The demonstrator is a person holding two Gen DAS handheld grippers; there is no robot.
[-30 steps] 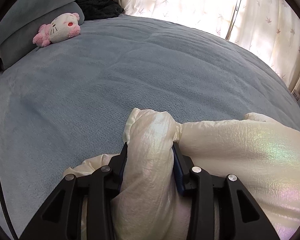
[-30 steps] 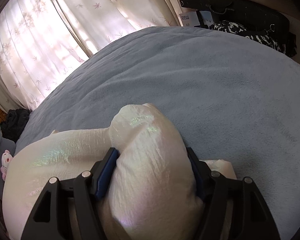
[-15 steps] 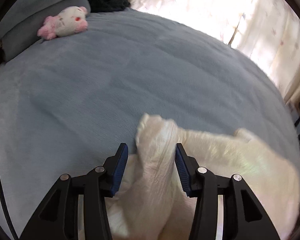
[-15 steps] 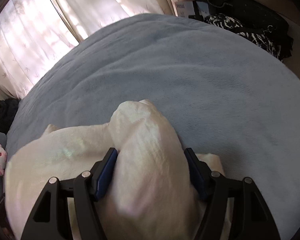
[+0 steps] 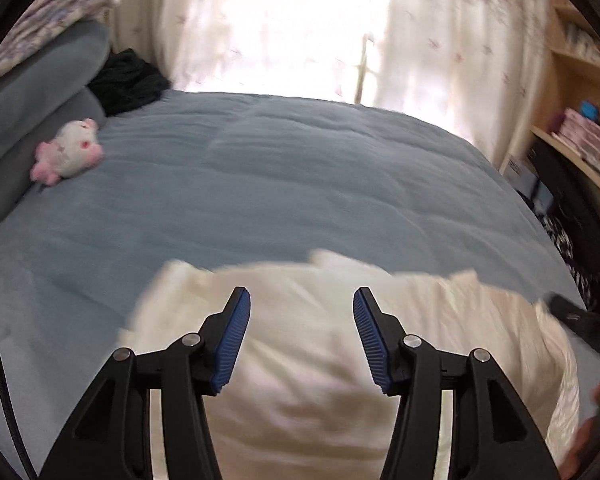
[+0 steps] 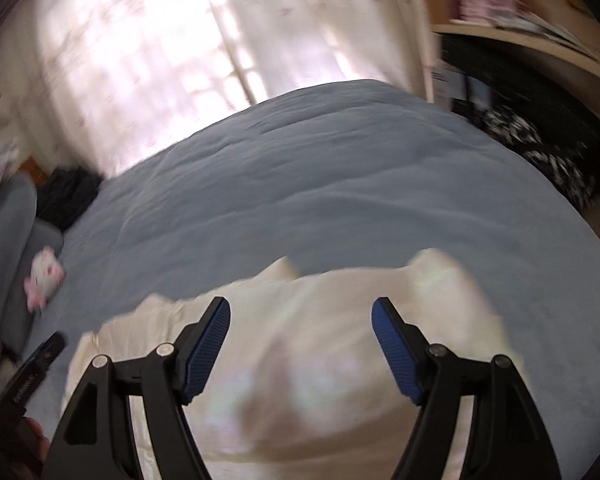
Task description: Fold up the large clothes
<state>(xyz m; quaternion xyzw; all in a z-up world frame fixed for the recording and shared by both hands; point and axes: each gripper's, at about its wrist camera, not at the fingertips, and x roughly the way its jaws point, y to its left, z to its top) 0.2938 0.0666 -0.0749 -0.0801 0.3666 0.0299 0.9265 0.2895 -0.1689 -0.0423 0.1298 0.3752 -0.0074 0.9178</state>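
Both grippers had let go. A second before, the left gripper (image 5: 302, 336) and the right gripper (image 6: 300, 344) each clamped a bunched handful of the cream garment (image 5: 308, 364); at this moment both sets of jaws stood wide apart with nothing between them, and the cloth lay below and in front of them on the bed (image 5: 284, 192). The views had also tipped up and back, so more of the room showed. Motion blur smeared the garment's edges, so I could not tell how cleanly the fold had landed.

My reading was that one fold had just been laid down and released, with the hands pulling clear. The garment sat as a compact cream bundle near the bed's near edge; its far edge showed lumps and small raised corners (image 6: 440, 264), which suggested smoothing or a further fold was still owed.

Room was generous. The bed ran bare ahead to the curtains (image 5: 284, 24). The plush toy (image 5: 70, 152) and pillows (image 5: 32, 92) lay well apart on the left, and dark clothes (image 6: 548, 156) hung off the right side by the shelves (image 5: 580, 60).
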